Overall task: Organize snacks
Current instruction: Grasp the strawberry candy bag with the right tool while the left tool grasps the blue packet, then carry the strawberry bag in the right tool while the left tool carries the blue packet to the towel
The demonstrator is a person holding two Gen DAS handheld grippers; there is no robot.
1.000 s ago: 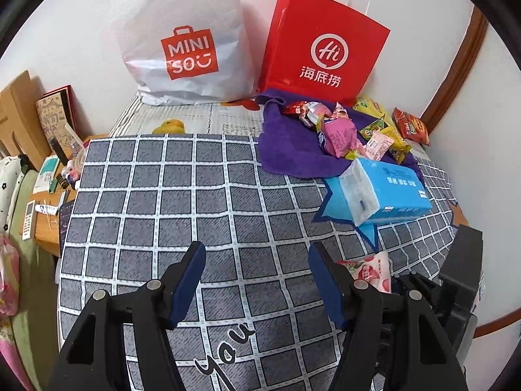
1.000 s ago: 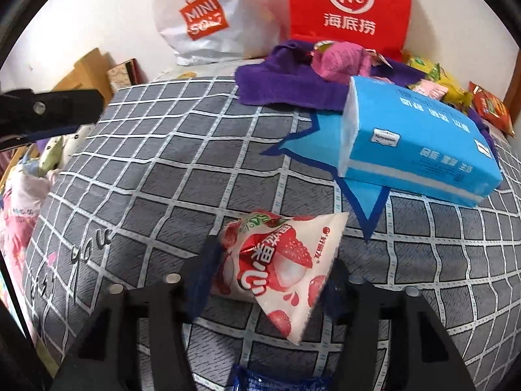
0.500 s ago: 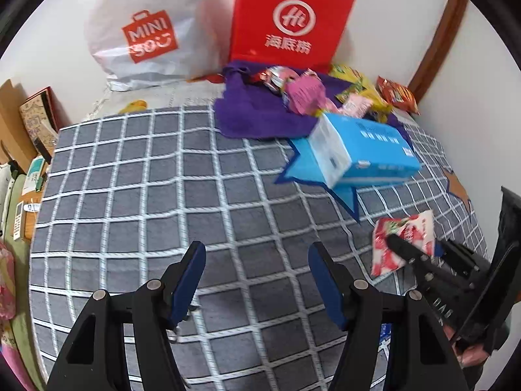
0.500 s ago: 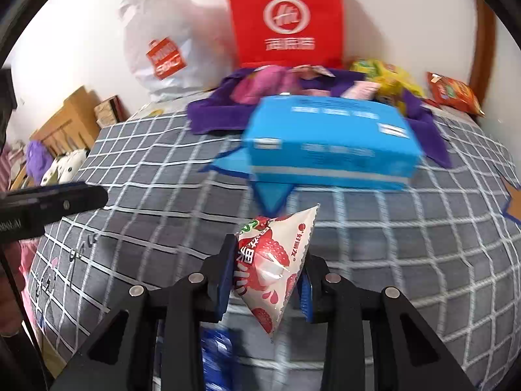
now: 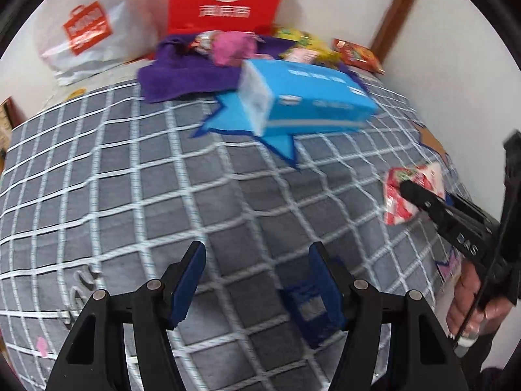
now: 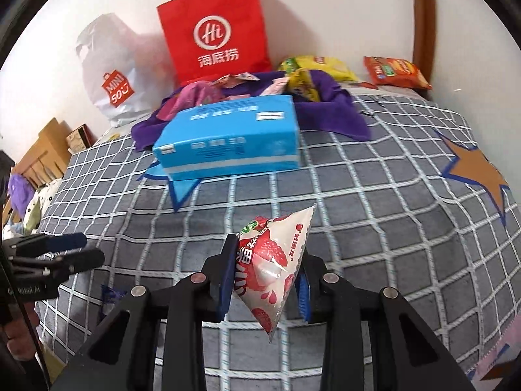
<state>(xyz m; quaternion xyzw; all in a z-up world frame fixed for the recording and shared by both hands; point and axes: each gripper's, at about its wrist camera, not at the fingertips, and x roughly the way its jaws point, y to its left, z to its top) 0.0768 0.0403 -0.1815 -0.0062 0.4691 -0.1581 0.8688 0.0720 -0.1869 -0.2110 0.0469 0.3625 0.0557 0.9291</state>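
My right gripper (image 6: 265,255) is shut on a white strawberry snack packet (image 6: 273,260) and holds it off the grey checked bedspread (image 6: 374,215). The left wrist view shows that packet (image 5: 416,192) at the right, pinched in the right gripper (image 5: 408,189). My left gripper (image 5: 257,254) is open and low over the bedspread. A small dark blue packet (image 5: 309,309) lies on the cloth by its right finger. Further back, a purple towel (image 6: 332,110) carries a heap of several snacks. A blue tissue pack (image 6: 228,137) lies in front of it.
A red paper bag (image 6: 215,32) and a white plastic bag (image 6: 114,75) stand against the back wall. An orange chip bag (image 6: 394,71) lies at the back right near a wooden frame. Wooden furniture and clutter sit past the bed's left edge. A hand (image 5: 469,306) holds the right gripper.
The right gripper's jaws closed on the strawberry packet and lifted it off the bedspread, carrying it right. The left gripper stayed open and slid over the bed until the dark blue packet appeared.
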